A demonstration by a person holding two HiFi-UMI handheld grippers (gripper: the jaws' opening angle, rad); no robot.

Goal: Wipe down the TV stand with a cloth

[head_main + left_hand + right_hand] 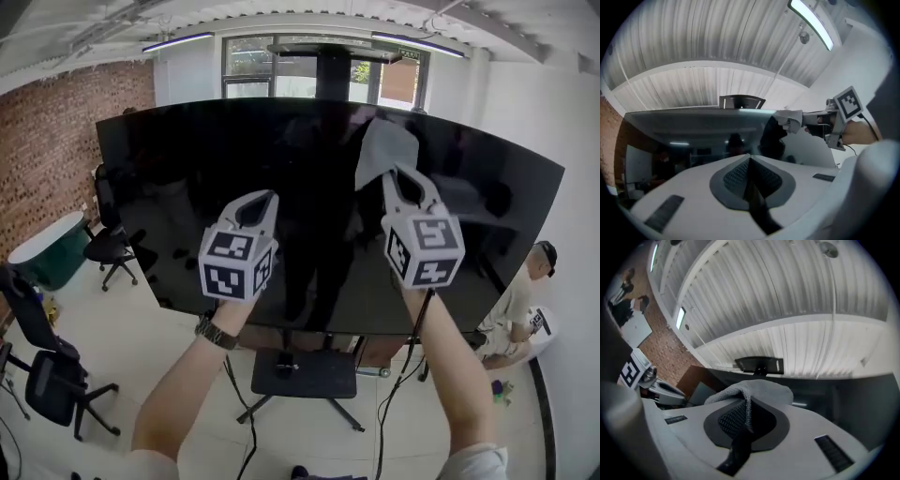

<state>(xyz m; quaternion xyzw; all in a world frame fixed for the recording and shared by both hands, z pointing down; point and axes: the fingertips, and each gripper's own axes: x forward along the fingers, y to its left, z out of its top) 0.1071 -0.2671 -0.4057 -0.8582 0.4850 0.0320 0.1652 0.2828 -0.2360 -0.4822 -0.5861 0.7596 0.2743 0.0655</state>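
- Right hand-held gripper [401, 178]: clamped on grey cloth [384, 150], raised at upper part of dark TV screen [234, 169]; contact with glass not clear.
- Left hand-held gripper [263, 199]: jaws together, nothing between, raised in front of the screen.
- TV stand [305, 373]: low on the floor, well below the cloth.
- Progress, as a judgement: stand wiping likely not begun, all left.
- Count: one cloth, two hand-held grippers, one TV, one stand, one seated person [520, 291].
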